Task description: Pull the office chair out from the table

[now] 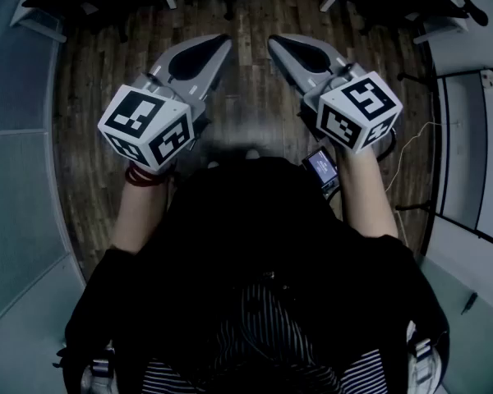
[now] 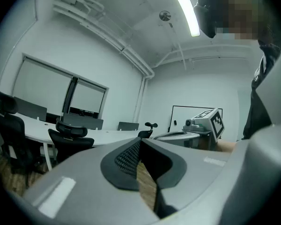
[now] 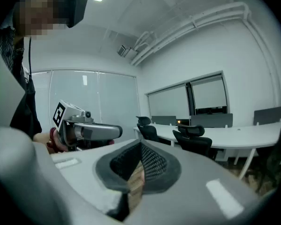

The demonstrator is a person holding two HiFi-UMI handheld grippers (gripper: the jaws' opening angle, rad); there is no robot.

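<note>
A white-walled meeting room with a wooden floor lies ahead of me, and a long white table curves along its far side. The office chair nearest me stands close against the table's near edge with its black back towards me. More black chairs are ranged along the same edge. I hold both tools level in front of my chest, pointing at the table and well short of it, which I take to be a carrying pose. The left tongs have their tips together with nothing between them, only floor showing through the slit behind. The right tongs are the same, closed on nothing. Between me and the table I see only bare boards. The neighbouring chairs beside the table look close enough to crowd a pull.
</note>
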